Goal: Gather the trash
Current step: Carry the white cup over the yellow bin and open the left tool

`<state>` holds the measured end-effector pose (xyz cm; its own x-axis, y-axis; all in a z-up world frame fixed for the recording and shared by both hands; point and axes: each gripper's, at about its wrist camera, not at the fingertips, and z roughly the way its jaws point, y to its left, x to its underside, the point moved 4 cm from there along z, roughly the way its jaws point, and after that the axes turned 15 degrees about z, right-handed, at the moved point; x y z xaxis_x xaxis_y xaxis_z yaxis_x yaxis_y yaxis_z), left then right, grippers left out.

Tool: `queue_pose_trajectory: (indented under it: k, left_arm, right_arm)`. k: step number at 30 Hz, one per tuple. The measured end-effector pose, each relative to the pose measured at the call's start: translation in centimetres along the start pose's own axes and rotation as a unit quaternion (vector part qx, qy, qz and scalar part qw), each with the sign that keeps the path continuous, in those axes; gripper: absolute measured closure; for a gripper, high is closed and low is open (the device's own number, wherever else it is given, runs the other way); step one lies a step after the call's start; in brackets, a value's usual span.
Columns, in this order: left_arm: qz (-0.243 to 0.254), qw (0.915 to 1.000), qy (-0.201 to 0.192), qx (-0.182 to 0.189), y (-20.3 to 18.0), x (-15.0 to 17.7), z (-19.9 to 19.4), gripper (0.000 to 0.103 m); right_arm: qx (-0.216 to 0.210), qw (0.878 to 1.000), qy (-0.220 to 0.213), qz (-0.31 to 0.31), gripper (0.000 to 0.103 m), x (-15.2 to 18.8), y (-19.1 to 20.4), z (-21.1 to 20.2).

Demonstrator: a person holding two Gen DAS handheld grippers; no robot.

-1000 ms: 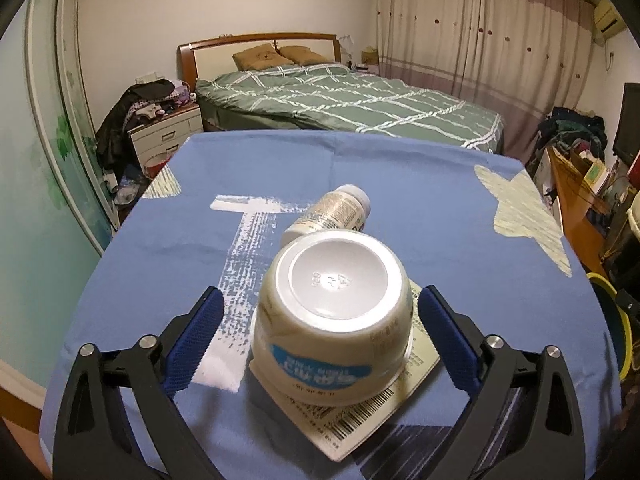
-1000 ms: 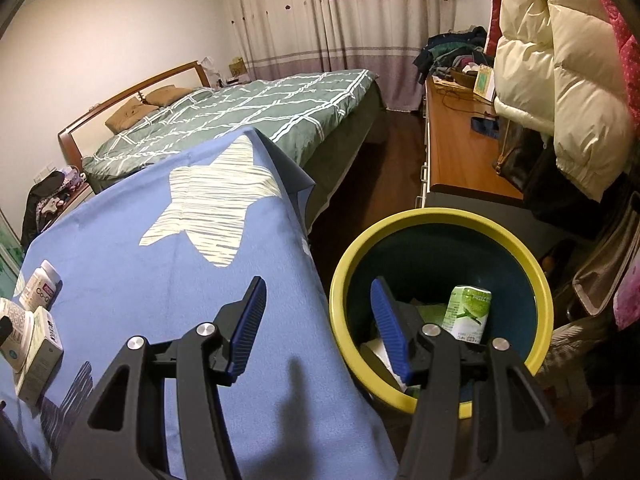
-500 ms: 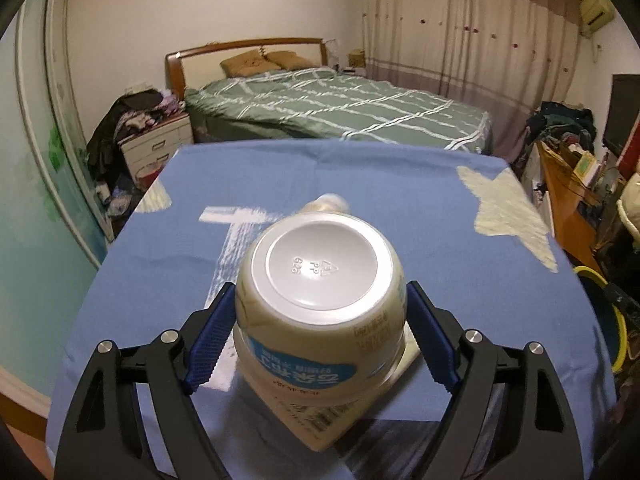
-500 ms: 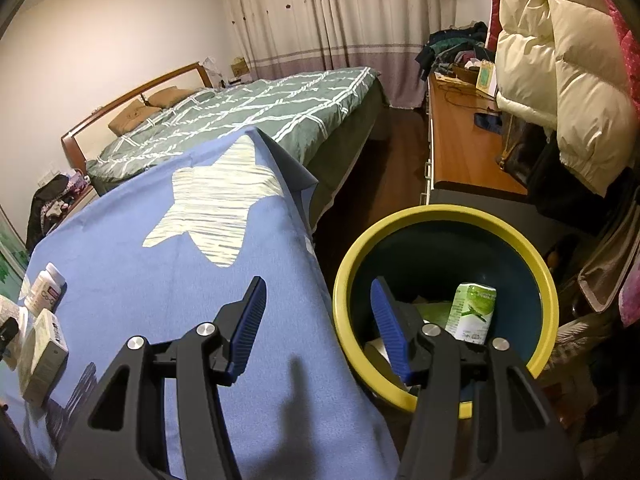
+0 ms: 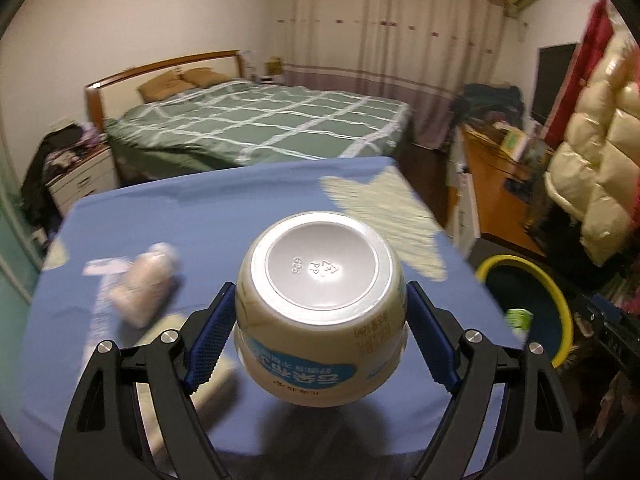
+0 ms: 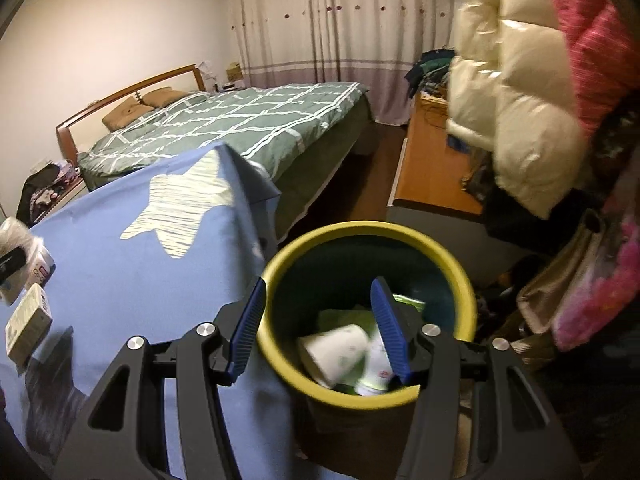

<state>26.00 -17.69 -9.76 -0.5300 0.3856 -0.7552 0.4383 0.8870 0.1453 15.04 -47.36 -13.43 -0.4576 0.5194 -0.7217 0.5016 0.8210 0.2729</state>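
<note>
- Left wrist view: your left hand-held gripper (image 5: 320,332) clamps a round, cream plastic tub (image 5: 320,308), grey base facing you, lifted above the blue-clothed worktop (image 5: 224,228).
- Your right hand-held gripper (image 6: 320,328) hangs half-open and empty over the yellow-rimmed bin (image 6: 460,276), which holds cartons.

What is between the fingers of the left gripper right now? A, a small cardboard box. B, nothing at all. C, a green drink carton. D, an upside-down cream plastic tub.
D: the left gripper has both blue fingers pressed on the cream plastic tub, bottom facing the camera, lifted off the blue tablecloth.
</note>
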Motion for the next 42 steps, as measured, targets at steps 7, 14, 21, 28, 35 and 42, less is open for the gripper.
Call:
queue_pose_trajectory:
  k: [7, 14, 21, 28, 35, 42]
  left_arm:
    - [0.046, 0.9971, 0.003, 0.061, -8.2, -3.9, 2.9, 0.021]
    - [0.093, 0.9891, 0.018, 0.112, -17.3, -6.1, 5.9, 0.021]
    - [0.127, 0.9797, 0.044, 0.149, -24.8, -6.6, 9.4, 0.021]
    - [0.139, 0.9750, 0.070, 0.159, -27.8, -6.4, 12.0, 0.020]
    - [0.128, 0.9780, 0.072, 0.148, -26.9, -6.4, 12.0, 0.015]
    - [0.095, 0.9879, 0.031, 0.119, -20.8, -6.7, 8.0, 0.010]
  right_arm:
    - [0.005, 1.000, -0.001, 0.029, 0.051, -0.2, -4.3, -1.1]
    - [0.005, 0.998, 0.009, 0.057, 0.051, 0.2, -7.4, -1.1]
    - [0.014, 0.997, 0.019, 0.077, 0.051, 0.7, -9.9, -0.9]
    - [0.024, 0.995, 0.016, 0.093, 0.051, 0.7, -11.7, -1.2]
    - [0.023, 0.995, 0.021, 0.098, 0.051, 0.8, -12.1, -0.8]
    - [0.013, 0.996, 0.031, 0.085, 0.051, 1.1, -10.7, -0.2]
